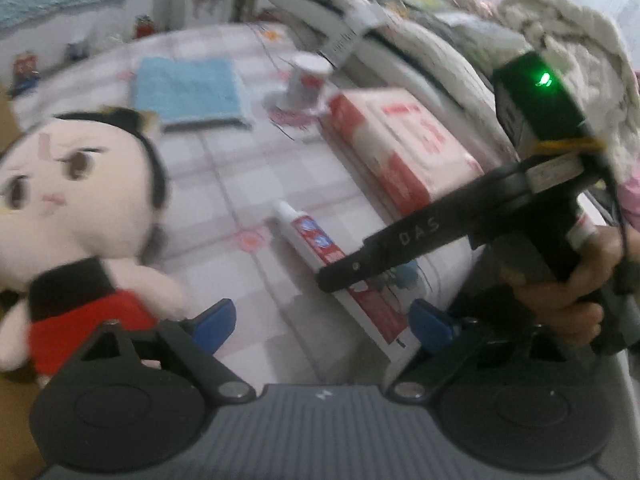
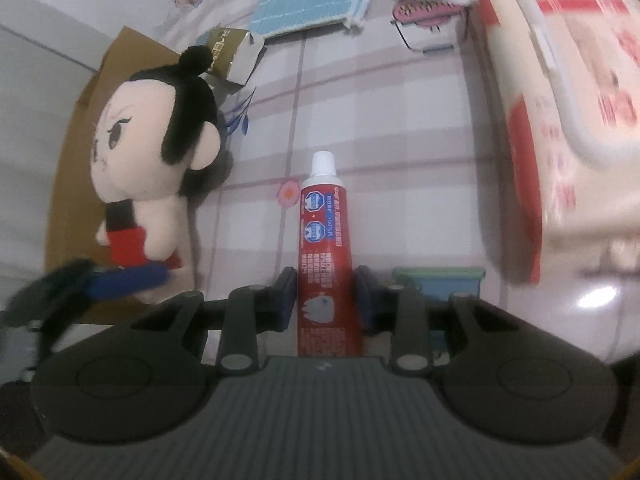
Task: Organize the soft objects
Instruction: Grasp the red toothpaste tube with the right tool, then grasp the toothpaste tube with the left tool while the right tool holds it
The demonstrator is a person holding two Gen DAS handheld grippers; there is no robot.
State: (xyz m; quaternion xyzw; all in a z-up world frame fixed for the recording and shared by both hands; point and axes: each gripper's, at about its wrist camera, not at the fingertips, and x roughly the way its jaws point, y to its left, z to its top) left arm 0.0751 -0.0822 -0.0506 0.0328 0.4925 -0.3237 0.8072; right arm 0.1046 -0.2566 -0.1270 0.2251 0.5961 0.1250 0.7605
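A plush doll (image 1: pixel 76 208) with black hair and red clothes sits at the left of the checked tablecloth; it also shows in the right wrist view (image 2: pixel 152 168). My left gripper (image 1: pixel 324 322) is open and empty, its left finger (image 1: pixel 214 322) close beside the doll's body. A red toothpaste tube (image 2: pixel 325 248) lies on the cloth. My right gripper (image 2: pixel 325 298) is shut on its lower part. In the left wrist view the right gripper (image 1: pixel 348 270) reaches over the tube (image 1: pixel 316 240). A folded blue towel (image 1: pixel 188 92) lies further back.
A red and white wipes pack (image 1: pixel 404 148) lies at the right, also in the right wrist view (image 2: pixel 560 92). A white cup (image 1: pixel 306 82) stands behind it. Piled cloths (image 1: pixel 560 40) fill the right rear. A cardboard sheet (image 2: pixel 80 184) lies under the doll.
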